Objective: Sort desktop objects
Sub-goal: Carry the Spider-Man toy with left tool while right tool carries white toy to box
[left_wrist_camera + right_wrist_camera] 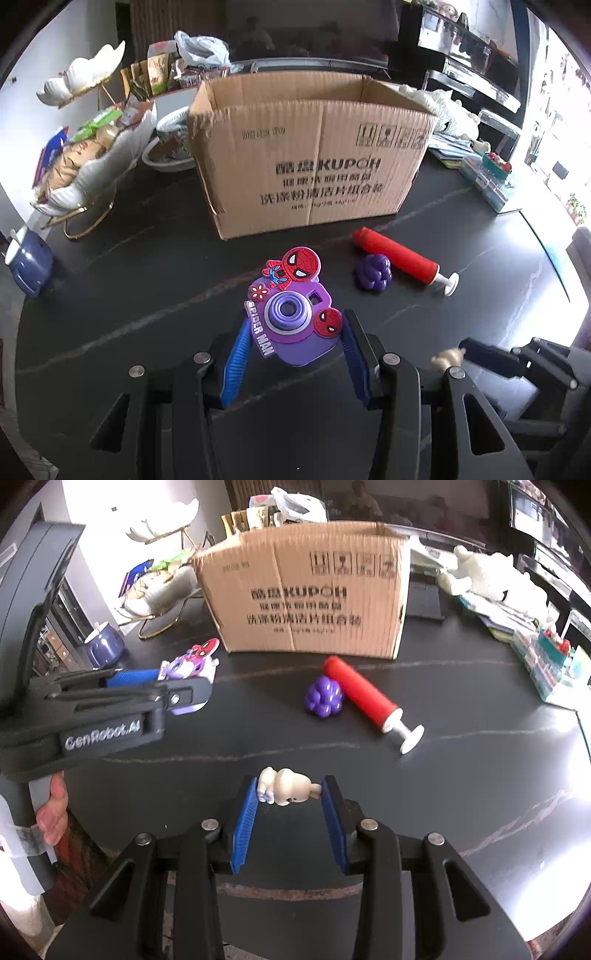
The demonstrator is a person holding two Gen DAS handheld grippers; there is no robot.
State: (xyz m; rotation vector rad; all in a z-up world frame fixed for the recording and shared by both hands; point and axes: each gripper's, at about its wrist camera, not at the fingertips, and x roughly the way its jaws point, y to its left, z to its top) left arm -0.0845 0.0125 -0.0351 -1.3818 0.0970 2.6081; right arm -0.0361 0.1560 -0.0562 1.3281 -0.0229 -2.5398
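Camera toy (291, 314) sat on surface (147, 280) in front of box (310, 147), between left claw (295, 325) pads, w/ contact unclear. Right claw (290, 794) gripped bunny (284, 786) nearer than box. Grapes (325, 696) touched pump (365, 698), just in front of box, right of camera toy.

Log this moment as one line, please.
left tongs: around toy camera | right tongs: gripping figurine | box: open
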